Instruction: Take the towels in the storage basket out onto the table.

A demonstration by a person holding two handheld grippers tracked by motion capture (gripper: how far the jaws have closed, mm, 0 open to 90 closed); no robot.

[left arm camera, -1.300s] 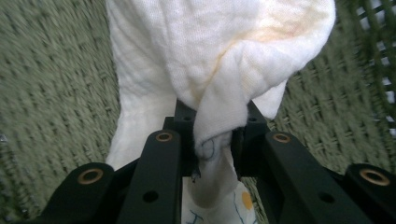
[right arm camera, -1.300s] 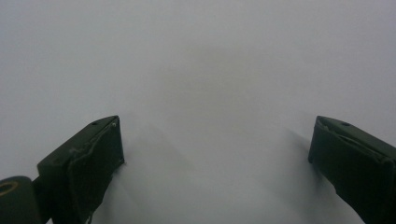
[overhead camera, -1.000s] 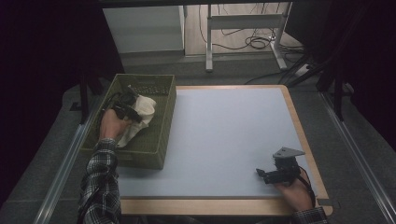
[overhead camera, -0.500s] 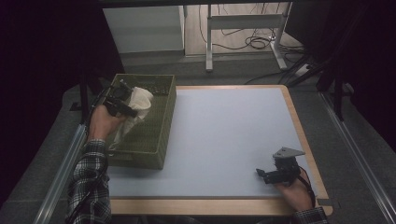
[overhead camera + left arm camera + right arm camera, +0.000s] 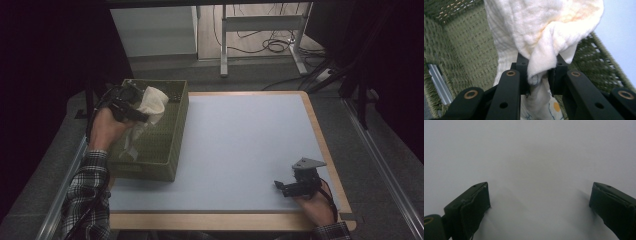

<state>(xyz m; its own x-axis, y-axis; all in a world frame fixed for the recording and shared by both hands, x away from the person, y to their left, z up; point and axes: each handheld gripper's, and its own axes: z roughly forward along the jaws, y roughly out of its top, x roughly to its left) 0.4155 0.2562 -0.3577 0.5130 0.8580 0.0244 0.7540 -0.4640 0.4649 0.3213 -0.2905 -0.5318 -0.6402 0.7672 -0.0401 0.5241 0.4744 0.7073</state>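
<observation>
Left hand [image 5: 104, 131]: comes in from the near left in a plaid sleeve [image 5: 86, 192] and is raised over the left side of the basket.
Left gripper [image 5: 131, 104]: its black jaws are pinched tight on a fold of the cloth; in the left gripper view [image 5: 539, 75] the fabric bulges out above the pads and hangs down below them.
Cream-white soft cotton cloth [image 5: 150, 102]: bunched in the left gripper, lifted above the far left part of the basket, with a tail [image 5: 131, 142] trailing down inside it. The left gripper view [image 5: 544, 30] shows a small printed flower with a yellow centre on the hanging part.
Olive-green rectangular woven basket [image 5: 167, 150]: stands on the left edge of the table, long side running near to far; its open-weave walls rise around the hanging cloth.
Pale blue flat table top with a light wooden rim [image 5: 245, 140]: bare between the basket and the right gripper.
Right gripper [image 5: 284, 187]: low at the near right of the table, well apart from the basket, grey three-cornered plate on top. Its jaws stand wide apart with nothing between them, only table surface beyond [image 5: 540, 202].
Right hand [image 5: 314, 207]: at the near right edge, wrapped round the gripper's body.
</observation>
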